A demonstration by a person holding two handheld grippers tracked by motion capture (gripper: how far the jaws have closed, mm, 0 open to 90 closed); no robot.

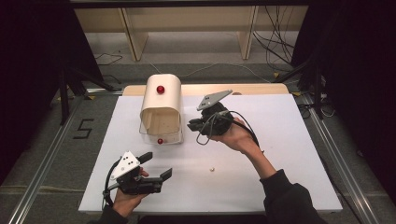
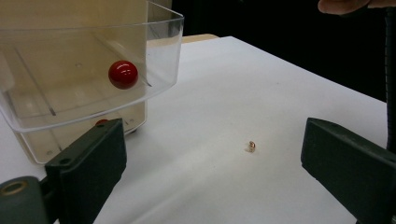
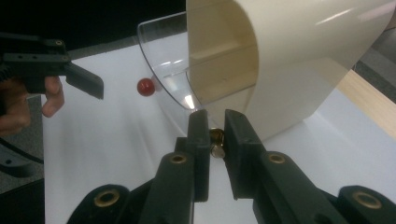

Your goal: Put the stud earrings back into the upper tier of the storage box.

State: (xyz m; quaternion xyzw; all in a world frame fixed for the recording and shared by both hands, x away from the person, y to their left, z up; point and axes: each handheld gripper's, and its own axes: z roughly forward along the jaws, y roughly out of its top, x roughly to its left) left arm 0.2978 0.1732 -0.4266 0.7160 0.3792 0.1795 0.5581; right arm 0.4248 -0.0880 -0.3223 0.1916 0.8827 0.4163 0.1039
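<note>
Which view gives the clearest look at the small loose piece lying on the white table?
The left gripper view: the small piece lies close ahead on the white table, between the open jaws of the left gripper. The high view shows it as a pale speck. The right gripper view looks toward the cream box instead.

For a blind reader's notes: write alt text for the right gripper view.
The right tool, jaws nearly shut, pinches a small brass-coloured piece just in front of a cream bread-bin-shaped box with a clear flap and a red knob. At far left, a hand holds the left tool over the white table.
</note>
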